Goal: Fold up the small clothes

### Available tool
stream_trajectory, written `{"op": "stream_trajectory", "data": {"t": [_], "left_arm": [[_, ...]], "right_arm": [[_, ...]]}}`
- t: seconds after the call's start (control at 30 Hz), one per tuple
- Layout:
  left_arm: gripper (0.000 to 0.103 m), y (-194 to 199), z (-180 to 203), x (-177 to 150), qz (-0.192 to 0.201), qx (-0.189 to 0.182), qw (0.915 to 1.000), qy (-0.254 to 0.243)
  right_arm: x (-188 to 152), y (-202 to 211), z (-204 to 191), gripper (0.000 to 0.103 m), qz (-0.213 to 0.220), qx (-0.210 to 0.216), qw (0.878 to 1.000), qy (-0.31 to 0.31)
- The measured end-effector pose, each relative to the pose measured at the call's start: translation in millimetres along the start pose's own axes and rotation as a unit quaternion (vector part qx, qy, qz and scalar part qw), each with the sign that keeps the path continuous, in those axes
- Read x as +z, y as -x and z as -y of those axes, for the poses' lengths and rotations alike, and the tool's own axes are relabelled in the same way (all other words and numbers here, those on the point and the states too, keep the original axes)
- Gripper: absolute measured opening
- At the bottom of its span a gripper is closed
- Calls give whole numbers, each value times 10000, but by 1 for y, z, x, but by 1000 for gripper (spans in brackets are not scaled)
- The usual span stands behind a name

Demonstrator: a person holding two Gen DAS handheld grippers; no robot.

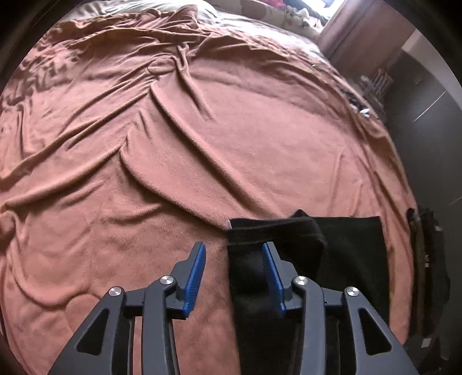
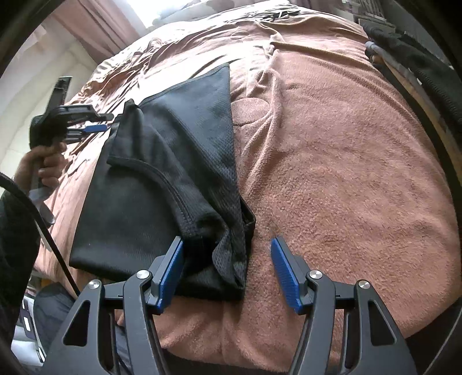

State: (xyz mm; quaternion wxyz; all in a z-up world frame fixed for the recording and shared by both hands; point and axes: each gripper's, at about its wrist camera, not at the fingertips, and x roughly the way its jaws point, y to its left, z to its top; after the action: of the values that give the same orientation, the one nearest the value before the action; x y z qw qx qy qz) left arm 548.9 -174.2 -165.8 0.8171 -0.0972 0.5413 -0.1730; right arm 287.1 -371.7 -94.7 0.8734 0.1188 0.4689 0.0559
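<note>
Black garment (image 2: 161, 178), near edge behind fingers (image 2: 171, 271)

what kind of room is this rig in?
Most likely a bedroom: the black garment lies on a wide bed under a rumpled pinkish-brown blanket, with curtains beside a bright window behind it.

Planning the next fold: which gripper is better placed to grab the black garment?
Probably the right gripper: the black mesh garment's bunched corner already lies between its open jaws. The left gripper, also open, has only a garment edge by one finger.
</note>
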Motion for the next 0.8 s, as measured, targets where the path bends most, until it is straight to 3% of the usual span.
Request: {"op": "stream_trajectory", "data": {"t": [0.1, 0.17, 0.33, 0.53, 0.8], "left_arm": [[45, 7, 7, -7, -78, -167, 9998, -93], [57, 7, 16, -13, -261, -355, 9989, -178], [58, 0, 36, -29, -669, -743, 9947, -246], [60, -11, 50, -44, -1002, -876, 9907, -288], [65, -22, 64, -57, -1203, -1064, 9866, -277]], "right_arm": [[-3, 0, -4, 59, -64, 36, 10000, 68], [-4, 0, -6, 59, -95, 82, 9999, 111], [0, -4, -8, 59, -129, -112, 9997, 154], [10, -5, -9, 59, 15, -535, 9983, 250], [26, 5, 21, 54, 383, -675, 9963, -359]]}}
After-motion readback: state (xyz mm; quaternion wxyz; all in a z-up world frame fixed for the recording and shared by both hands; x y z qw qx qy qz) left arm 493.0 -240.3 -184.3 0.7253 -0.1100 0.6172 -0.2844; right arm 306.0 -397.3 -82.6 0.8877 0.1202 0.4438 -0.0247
